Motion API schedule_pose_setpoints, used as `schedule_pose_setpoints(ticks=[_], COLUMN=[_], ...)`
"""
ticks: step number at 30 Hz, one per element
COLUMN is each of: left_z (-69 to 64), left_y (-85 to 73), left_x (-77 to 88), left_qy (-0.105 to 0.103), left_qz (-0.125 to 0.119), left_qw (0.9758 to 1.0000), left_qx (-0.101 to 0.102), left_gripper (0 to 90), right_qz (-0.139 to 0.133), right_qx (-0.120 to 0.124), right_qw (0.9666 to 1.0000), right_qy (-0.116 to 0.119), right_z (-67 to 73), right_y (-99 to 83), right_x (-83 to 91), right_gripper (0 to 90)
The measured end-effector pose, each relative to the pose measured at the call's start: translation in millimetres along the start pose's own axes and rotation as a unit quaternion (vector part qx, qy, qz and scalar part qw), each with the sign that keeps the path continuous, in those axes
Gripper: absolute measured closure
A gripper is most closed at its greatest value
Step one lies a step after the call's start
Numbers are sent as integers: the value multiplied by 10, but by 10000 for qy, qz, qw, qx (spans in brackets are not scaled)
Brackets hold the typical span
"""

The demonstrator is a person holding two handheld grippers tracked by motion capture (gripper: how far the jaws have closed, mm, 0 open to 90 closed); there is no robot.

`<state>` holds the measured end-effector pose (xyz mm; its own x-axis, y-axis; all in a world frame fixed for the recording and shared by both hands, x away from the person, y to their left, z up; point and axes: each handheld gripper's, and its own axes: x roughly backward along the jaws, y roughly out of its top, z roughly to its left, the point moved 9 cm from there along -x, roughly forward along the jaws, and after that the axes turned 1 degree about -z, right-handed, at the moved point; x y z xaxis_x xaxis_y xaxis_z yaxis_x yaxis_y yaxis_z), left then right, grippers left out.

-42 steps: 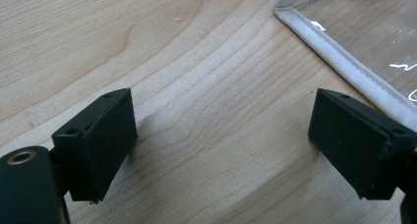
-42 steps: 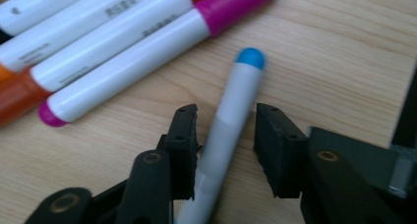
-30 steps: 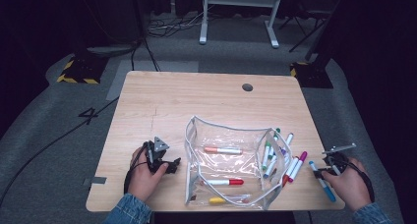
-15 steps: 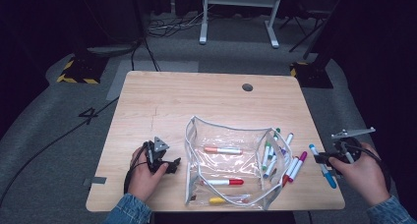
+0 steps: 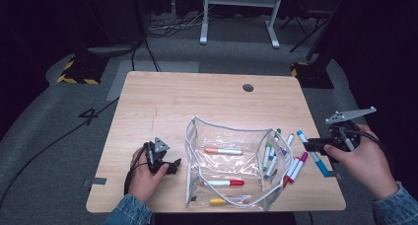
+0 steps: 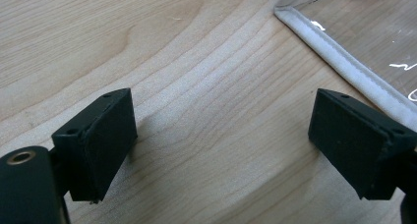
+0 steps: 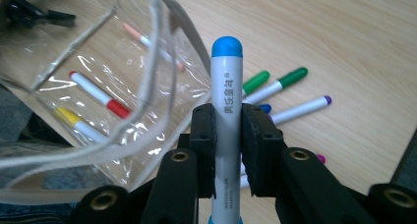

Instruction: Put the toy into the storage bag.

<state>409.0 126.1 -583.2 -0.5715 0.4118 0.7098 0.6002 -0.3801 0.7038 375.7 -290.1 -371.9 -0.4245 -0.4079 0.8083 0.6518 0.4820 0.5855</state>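
Pale wooden table (image 5: 197,101), matt, its grain plain to see. Clear glossy plastic pouch (image 5: 222,136) with a whitish cloth edge, catching glints. Smooth white plastic marker (image 7: 227,111) with a shiny blue cap, between matt black pads (image 7: 204,135).

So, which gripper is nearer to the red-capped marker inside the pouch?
Left. The left gripper rests beside the pouch, near the red-capped marker; the right gripper is beyond the pouch's far side.
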Motion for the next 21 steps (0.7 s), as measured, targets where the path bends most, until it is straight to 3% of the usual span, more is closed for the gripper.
schedule_pose_setpoints(ticks=[11, 21], left_z=[-1, 0], left_y=[0, -1], left_x=[0, 0], left_qy=[-1, 0], left_qz=[1, 2], left_qw=[10000, 10000], left_qx=[4, 4], left_gripper=[112, 112], right_qz=[-204, -34], right_qx=[635, 1407], right_qw=[9970, 9874], right_qy=[387, 722], right_z=[475, 992], right_y=[461, 739], right_x=[55, -179], right_gripper=[772, 773])
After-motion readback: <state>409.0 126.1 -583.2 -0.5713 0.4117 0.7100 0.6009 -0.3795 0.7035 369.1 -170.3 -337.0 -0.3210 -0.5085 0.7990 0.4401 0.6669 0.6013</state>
